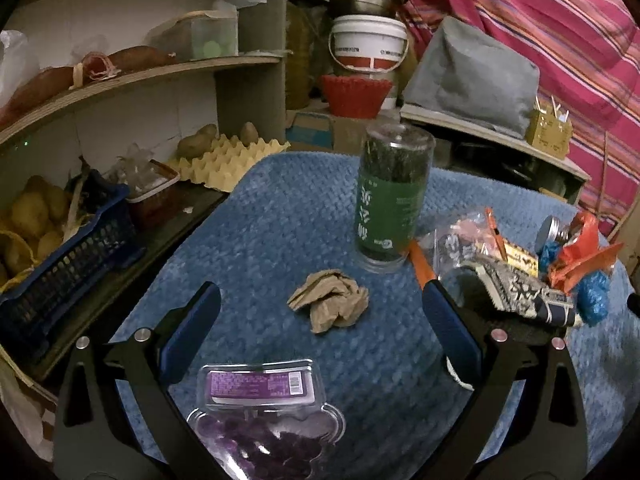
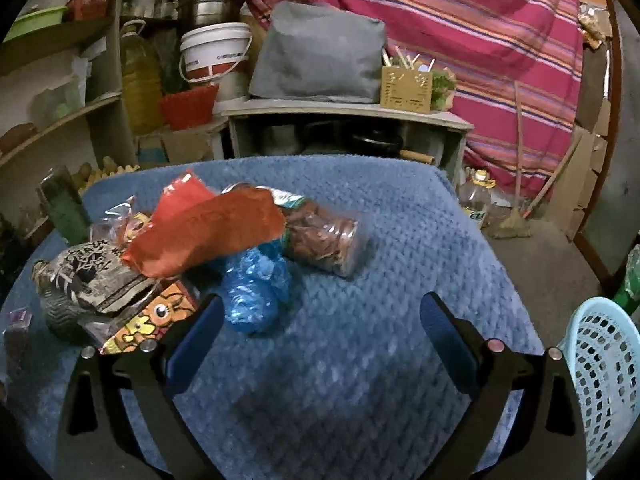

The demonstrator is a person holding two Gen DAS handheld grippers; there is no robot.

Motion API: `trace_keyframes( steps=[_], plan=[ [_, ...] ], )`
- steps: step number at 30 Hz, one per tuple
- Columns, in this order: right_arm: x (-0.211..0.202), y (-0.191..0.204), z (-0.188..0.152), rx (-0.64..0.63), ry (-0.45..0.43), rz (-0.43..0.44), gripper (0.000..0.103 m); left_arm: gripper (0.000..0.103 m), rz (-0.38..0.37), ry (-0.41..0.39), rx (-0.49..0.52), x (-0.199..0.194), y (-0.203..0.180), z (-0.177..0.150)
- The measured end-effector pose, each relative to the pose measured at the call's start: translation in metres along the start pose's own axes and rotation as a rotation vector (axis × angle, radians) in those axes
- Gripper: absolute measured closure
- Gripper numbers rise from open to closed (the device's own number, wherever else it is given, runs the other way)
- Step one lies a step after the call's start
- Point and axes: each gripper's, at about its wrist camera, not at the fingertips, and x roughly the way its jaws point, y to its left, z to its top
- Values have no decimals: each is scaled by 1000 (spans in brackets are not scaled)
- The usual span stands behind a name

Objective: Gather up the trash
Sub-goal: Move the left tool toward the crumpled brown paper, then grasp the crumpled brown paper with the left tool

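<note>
A crumpled brown paper ball (image 1: 329, 301) lies on the blue quilted cloth (image 1: 280, 220), just ahead of my open left gripper (image 1: 320, 312) and between its fingertips. A clear box of purple sweets (image 1: 264, 412) sits low between the left fingers. My right gripper (image 2: 320, 320) is open over the bare cloth (image 2: 400, 220). To its left lie a crumpled blue plastic bag (image 2: 252, 288), a red plastic bag (image 2: 208, 228), a colourful snack wrapper (image 2: 152, 320) and a patterned grey pouch (image 2: 88, 280). The same pile (image 1: 520, 264) shows at the right of the left wrist view.
A tall green-labelled jar (image 1: 390, 196) stands behind the paper ball. A clear jar of brown snacks (image 2: 324, 240) lies on its side. A light blue mesh basket (image 2: 604, 380) stands at the table's right edge. Shelves with potatoes (image 1: 36, 216), an egg tray (image 1: 228, 160) and a dark blue crate (image 1: 68, 276) flank the left.
</note>
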Motion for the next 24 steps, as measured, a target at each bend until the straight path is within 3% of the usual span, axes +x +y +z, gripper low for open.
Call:
trace_keyframes(
  steps=[12,16,21,24],
  plan=[
    [0,1,0,-23,-27,-52,4,6,-40,100,25,35,-2,-4],
    [2,1,3,-22,-28,-54,4,25,-89,165,20,50,-10,-1],
    [12,1,4,-15,22,-19,4,32,-88,179,16,58,-17,2],
    [13,6,1,-52,30,-41,4,42,-76,190,25,64,-17,1]
  ],
)
